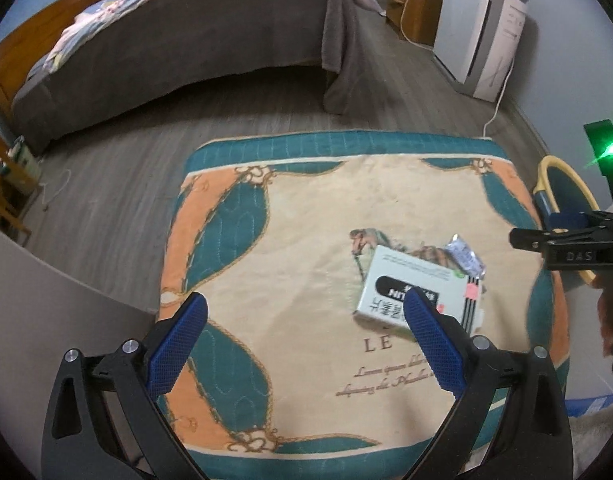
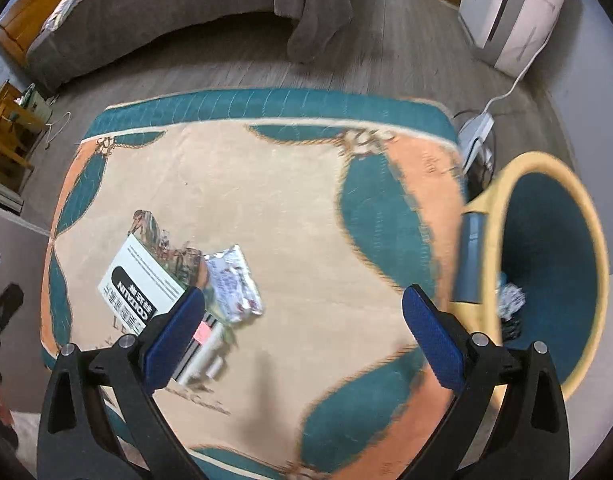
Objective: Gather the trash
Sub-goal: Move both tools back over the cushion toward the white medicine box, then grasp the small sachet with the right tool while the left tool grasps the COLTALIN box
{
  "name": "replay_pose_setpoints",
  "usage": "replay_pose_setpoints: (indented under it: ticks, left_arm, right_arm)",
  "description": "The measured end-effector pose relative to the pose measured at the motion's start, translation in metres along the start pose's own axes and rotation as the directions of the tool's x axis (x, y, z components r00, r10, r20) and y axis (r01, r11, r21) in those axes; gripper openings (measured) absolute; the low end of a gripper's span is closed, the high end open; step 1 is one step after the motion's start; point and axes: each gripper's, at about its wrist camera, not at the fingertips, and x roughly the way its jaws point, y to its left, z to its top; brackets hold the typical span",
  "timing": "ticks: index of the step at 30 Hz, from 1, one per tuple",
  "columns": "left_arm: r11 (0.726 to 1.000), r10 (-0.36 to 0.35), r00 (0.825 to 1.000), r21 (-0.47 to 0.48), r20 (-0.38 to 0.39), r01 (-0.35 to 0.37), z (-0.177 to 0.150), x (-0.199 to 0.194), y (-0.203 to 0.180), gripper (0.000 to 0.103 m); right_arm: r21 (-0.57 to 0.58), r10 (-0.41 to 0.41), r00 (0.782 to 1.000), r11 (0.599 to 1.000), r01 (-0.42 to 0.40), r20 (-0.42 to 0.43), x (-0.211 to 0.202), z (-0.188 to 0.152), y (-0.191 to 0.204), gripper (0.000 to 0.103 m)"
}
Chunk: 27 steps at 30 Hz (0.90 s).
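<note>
The left gripper [image 1: 304,312] and right gripper [image 2: 304,306] both hang spread wide and empty over the quilted teal, orange and cream cushion [image 2: 266,184]. On it lie a flat white cardboard box with a black label [image 1: 418,294] and, touching it, a crumpled silver foil wrapper [image 2: 234,282]. Beside the cushion stands a yellow-rimmed blue bin [image 2: 546,256] holding crumpled paper [image 2: 512,300].
</note>
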Motion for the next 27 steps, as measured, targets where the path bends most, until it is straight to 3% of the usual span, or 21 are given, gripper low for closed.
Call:
replay_pose_setpoints:
  ticks: [7, 12, 18, 19, 21, 27]
  left_arm:
    - [1.0, 0.005, 1.0, 0.025, -0.016, -0.005, 0.003, 0.011, 0.003, 0.097]
    - [0.999, 0.003, 0.999, 0.037, -0.036, -0.002, 0.002, 0.019, 0.003, 0.097]
    - [0.998, -0.001, 0.999, 0.055, -0.053, 0.004, -0.002, 0.024, -0.005, 0.097]
    - [0.998, -0.002, 0.998, 0.056, -0.057, 0.005, -0.003, 0.025, -0.007, 0.097]
    - [0.999, -0.008, 0.997, 0.046, -0.074, 0.012, -0.004, 0.029, -0.011, 0.097]
    - [0.997, -0.07, 0.989, -0.048, -0.131, 0.064, -0.005, 0.048, -0.032, 0.097]
  right_arm:
    - [-0.019, 0.006, 0.998, 1.0, -0.008, -0.066, 0.032, 0.002, 0.025, 0.085]
    - [-0.03, 0.025, 0.994, 0.999, -0.029, -0.103, 0.051, 0.004, 0.039, 0.06]
    - [-0.055, -0.005, 0.992, 0.998, -0.002, -0.128, 0.066, 0.004, 0.047, 0.046]
    - [-0.067, -0.016, 0.992, 0.998, 0.007, -0.127, 0.067, 0.003, 0.049, 0.042]
    - [-0.088, -0.041, 0.992, 0.996, 0.03, -0.122, 0.066, 0.002, 0.049, 0.017]
    - [-0.043, -0.011, 0.994, 0.999, 0.006, -0.108, 0.052, 0.005, 0.025, 0.012]
